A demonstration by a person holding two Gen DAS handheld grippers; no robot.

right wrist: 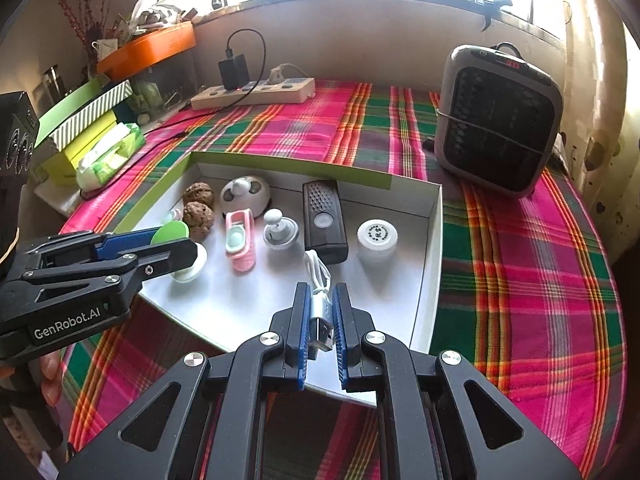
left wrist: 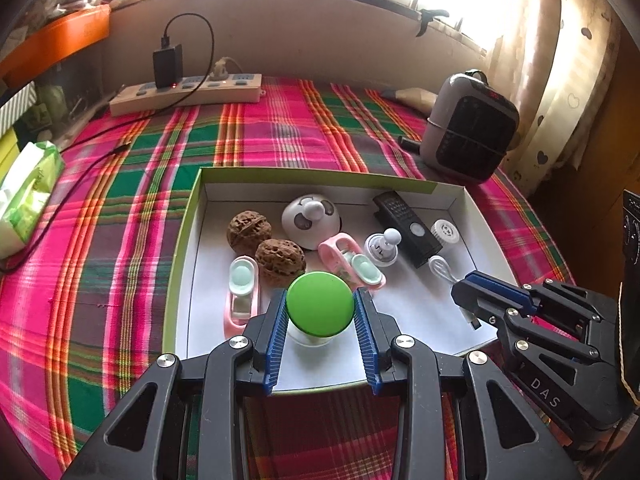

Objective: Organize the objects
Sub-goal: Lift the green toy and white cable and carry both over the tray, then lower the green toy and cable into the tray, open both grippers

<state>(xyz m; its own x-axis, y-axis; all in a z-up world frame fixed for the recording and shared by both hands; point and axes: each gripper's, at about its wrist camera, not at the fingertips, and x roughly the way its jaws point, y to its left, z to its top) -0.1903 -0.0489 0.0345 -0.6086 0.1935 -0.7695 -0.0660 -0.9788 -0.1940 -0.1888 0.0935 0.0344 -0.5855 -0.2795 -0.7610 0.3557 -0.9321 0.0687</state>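
Note:
A shallow white box with a green rim (left wrist: 182, 240) (right wrist: 434, 272) lies on the plaid cloth. My left gripper (left wrist: 320, 304) (right wrist: 176, 240) is shut on a green-topped round object (left wrist: 320, 309) (right wrist: 172, 232) over the box's near part. My right gripper (right wrist: 321, 300) (left wrist: 466, 292) is shut on a white USB cable (right wrist: 320, 304) (left wrist: 442, 270) at its silver plug, low over the box floor. In the box lie two walnuts (left wrist: 249, 232), a white round gadget (left wrist: 310, 218), pink clips (left wrist: 242, 294) (right wrist: 240, 240), a black remote (left wrist: 406, 224) (right wrist: 323, 220), a white knob (right wrist: 280, 230) and a small white jar (right wrist: 377, 238).
A grey heater (left wrist: 470, 128) (right wrist: 496, 120) stands at the back right. A power strip with a black charger (left wrist: 188, 92) (right wrist: 256, 90) lies at the back. A tissue pack (left wrist: 28, 188) (right wrist: 108, 156) and stacked boxes (right wrist: 80, 120) sit at the left.

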